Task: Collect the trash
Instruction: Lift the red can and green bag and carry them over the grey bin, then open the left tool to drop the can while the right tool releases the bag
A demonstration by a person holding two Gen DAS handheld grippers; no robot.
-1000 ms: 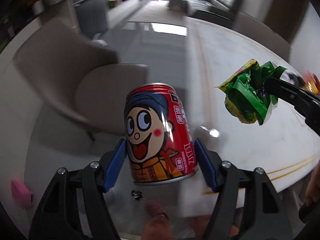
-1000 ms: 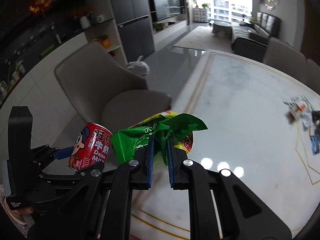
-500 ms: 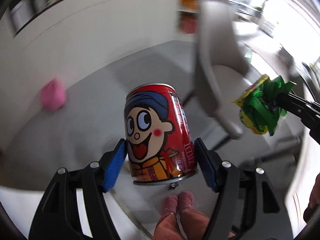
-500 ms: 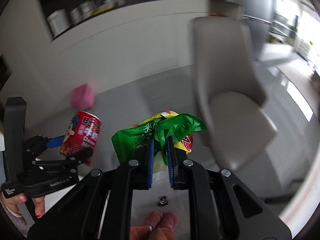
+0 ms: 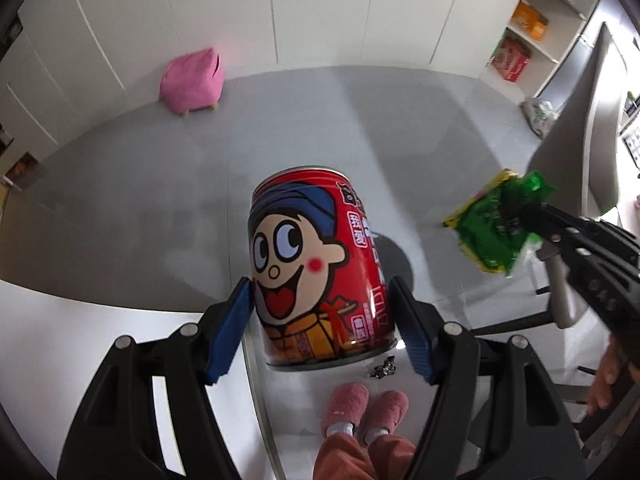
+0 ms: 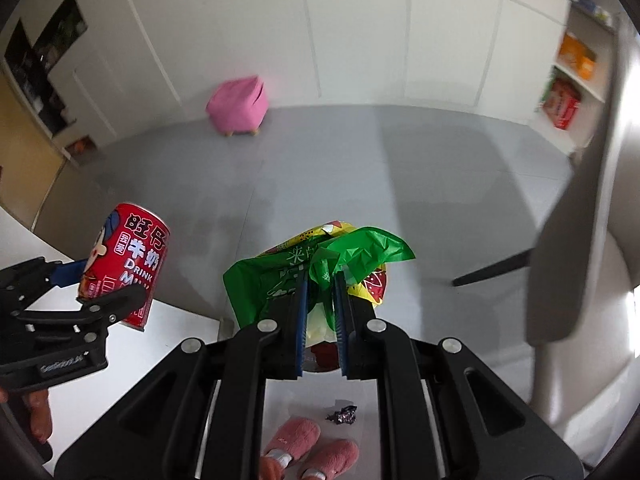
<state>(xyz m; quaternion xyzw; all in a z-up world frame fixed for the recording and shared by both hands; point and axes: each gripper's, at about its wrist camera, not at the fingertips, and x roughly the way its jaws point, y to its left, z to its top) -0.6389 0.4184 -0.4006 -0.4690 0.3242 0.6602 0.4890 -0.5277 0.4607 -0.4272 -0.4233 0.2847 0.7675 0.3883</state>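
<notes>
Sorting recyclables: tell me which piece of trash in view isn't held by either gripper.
The small dark crumpled wrapper on the floor by the pink slippers; the red can and green wrapper are both gripped.

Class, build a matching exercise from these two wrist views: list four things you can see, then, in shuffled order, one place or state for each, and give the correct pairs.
Things:
1. red drink can
2. green snack wrapper
3. pink stool
4. small dark foil scrap

Places or states:
A. lying on the floor near the pink slippers
B. standing by the white cabinets
C. clamped in the left gripper
D. pinched in the right gripper

Pairs: 1-C, 2-D, 3-B, 4-A
</notes>
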